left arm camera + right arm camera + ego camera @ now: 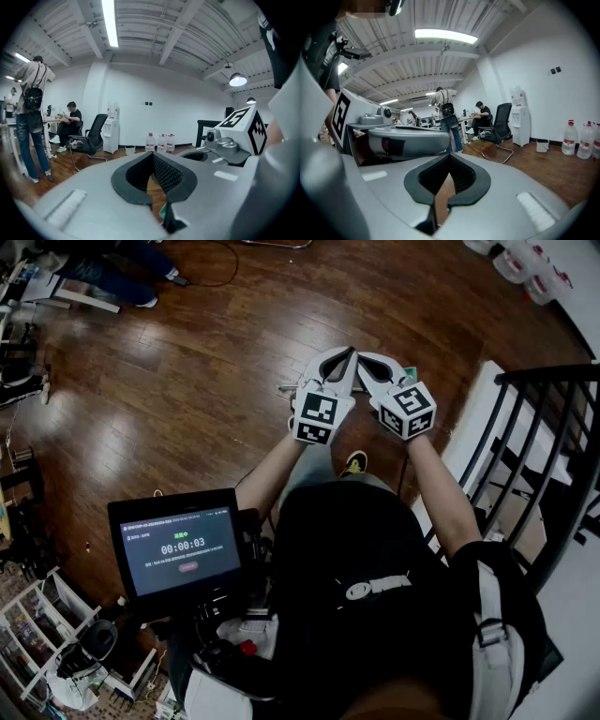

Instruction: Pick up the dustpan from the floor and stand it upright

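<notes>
No dustpan shows plainly in any view. In the head view my left gripper (pixel 342 356) and right gripper (pixel 371 362) are held side by side over the wooden floor (pixel 187 381), nearly touching. Both are shut with nothing between the fingertips. A thin pale bar (pixel 285 387) pokes out on the floor beside the left gripper and a green bit (pixel 410 372) shows by the right one; I cannot tell what they belong to. The left gripper (pixel 152 157) looks across the room, with a green speck (pixel 161 213) below its jaws. The right gripper (pixel 450 157) also looks level.
A black stair railing (pixel 548 437) stands close on the right. A tablet with a timer (pixel 178 545) sits at my lower left, above cluttered shelves (pixel 37 634). Water bottles (pixel 159 142), an office chair (pixel 91 136) and a standing person (pixel 30 108) are farther off.
</notes>
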### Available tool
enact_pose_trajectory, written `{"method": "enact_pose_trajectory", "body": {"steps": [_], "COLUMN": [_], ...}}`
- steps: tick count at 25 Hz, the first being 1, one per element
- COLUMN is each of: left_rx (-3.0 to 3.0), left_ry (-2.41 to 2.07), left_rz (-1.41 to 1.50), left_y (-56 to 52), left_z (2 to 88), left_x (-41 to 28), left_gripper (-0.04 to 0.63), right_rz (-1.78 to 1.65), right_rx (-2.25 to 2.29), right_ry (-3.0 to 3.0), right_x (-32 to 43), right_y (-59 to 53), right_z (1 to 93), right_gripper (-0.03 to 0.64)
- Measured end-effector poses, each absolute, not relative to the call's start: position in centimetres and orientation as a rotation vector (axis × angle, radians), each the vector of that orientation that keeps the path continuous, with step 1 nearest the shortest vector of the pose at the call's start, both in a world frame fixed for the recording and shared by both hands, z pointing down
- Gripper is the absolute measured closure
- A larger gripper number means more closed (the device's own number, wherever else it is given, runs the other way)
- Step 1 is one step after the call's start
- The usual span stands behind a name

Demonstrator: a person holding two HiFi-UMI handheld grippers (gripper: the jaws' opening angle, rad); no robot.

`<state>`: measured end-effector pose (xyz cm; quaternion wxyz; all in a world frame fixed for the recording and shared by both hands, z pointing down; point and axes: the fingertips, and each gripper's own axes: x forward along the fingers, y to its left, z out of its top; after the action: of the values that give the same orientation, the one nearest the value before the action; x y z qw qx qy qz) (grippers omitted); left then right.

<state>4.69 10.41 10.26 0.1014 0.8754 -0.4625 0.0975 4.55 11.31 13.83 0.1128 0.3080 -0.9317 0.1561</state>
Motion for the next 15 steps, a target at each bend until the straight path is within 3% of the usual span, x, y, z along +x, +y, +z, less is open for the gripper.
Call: {"method": "enact_pose_trajectory", "body": {"steps": [4,7,13,14,15], "left_rx": [2.599,2.525,2.342,2.317,2.287], "left_ry": [-1.329,-1.308,-1.31,-1.308,-1.304], "left_rz": [0.287,0.29,0.327,0.348,0.368], "left_y": [6.6,2.8,0.5,0.6,0.6], "left_z": [12.4,16.0,24.5,26.3,28.4], "left_x": [1.6,-2.8,-11.2,-11.9,-12.5], "left_gripper": [0.577,0.576,0.577,0.577,0.577], "right_rz": [0.34,0.434,0.46,0.454,0.463], "right_rx": [0.726,0.664,0.581,0.528,0.461], "right_ry": [-2.671,-2.649,-2.457,-2.419,-2.379], "right_x": [-1.4,-4.9,-7.0,-7.1,-7.2], "right_y": [8.6,5.0,1.4,1.6,1.8], "right_z": [16.6,20.2,29.0,30.9,33.3], "right_gripper": [0.613,0.612,0.612,0.608,0.553]}}
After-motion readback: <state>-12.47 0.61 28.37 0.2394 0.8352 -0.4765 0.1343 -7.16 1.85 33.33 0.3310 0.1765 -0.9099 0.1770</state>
